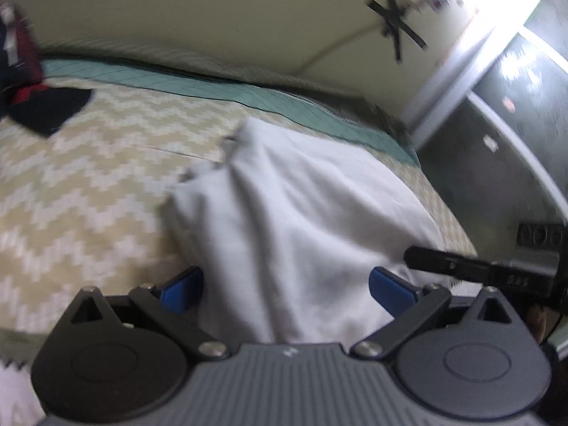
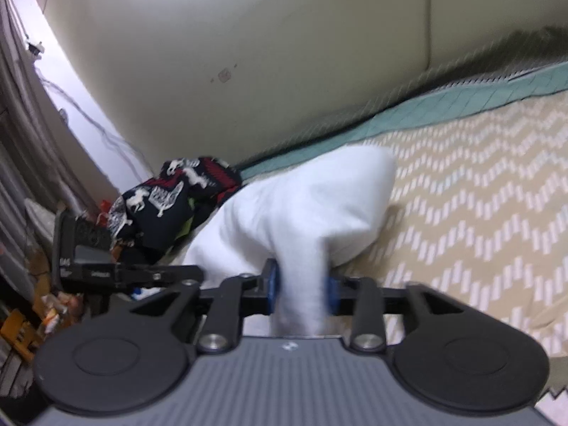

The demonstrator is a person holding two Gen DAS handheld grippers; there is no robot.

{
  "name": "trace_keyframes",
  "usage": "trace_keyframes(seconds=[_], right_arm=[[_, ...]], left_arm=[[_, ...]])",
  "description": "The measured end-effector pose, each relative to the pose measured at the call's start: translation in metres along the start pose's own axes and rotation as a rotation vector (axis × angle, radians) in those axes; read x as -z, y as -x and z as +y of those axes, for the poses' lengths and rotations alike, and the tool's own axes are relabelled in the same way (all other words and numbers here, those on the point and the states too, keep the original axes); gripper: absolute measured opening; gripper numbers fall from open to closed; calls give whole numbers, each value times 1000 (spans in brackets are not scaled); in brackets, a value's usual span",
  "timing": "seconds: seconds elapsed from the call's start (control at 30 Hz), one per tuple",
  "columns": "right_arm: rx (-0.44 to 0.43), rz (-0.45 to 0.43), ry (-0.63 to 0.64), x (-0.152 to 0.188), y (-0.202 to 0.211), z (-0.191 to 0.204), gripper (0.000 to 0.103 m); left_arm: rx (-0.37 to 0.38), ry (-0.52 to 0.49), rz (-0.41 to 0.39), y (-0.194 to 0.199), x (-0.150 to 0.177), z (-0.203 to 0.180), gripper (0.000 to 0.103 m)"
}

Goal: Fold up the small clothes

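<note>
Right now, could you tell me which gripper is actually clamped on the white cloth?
The right gripper: its blue pads pinch the white cloth. The left gripper stands wide open, cloth loose between its fingers.

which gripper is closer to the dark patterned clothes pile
Left. In the right wrist view the left gripper sits just beside the dark patterned clothes pile, while the right gripper, shut on the white garment, is farther off.

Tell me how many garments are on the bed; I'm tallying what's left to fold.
2 distinct: a white garment pinched in the right gripper, and a dark patterned garment bunched by the wall. That bunch may hide more.
</note>
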State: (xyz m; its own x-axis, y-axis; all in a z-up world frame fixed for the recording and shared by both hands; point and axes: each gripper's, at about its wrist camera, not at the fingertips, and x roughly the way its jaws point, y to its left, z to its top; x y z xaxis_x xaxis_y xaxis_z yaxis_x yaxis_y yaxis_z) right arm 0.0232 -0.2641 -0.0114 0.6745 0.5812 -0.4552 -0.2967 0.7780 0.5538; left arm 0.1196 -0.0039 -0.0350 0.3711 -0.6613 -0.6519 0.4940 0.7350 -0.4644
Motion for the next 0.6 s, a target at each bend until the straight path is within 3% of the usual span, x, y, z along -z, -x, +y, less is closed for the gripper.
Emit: trace_keyframes(seconds=[0.03, 0.07, 0.17, 0.2, 0.23, 0.27, 0.33, 0.43, 0.53, 0.6], right_arm=[[5, 3, 12, 0, 1, -1, 68], [14, -9, 21, -1, 4, -3, 75], [29, -31, -4, -5, 7, -14, 76], [18, -8, -33, -6, 2, -20, 76], [6, 21, -59, -7, -5, -25, 70], [-21, 61, -82, -6, -16, -28, 69], [-102, 99, -95, -6, -36, -25, 44], [-113, 125, -70, -6, -62, -6, 34], [-126, 89, -26, -14, -54, 5, 22], [-146, 50, -3, -25, -38, 5, 21]], left_arm=[[-9, -14, 0, -2, 0, -4, 101], [-14, -20, -4, -3, 1, -5, 99], [-2, 12, -34, 1, 5, 1, 89], [3, 36, -44, 3, 6, 5, 79], [8, 63, -52, 5, 6, 11, 64], [12, 92, -57, 6, 6, 15, 58], [-5, 130, -63, 6, 6, 18, 45], [-52, 137, -52, 6, -1, 11, 37], [-14, 124, -61, 10, -19, -6, 36], [14, 80, -71, 5, -38, -26, 36]])
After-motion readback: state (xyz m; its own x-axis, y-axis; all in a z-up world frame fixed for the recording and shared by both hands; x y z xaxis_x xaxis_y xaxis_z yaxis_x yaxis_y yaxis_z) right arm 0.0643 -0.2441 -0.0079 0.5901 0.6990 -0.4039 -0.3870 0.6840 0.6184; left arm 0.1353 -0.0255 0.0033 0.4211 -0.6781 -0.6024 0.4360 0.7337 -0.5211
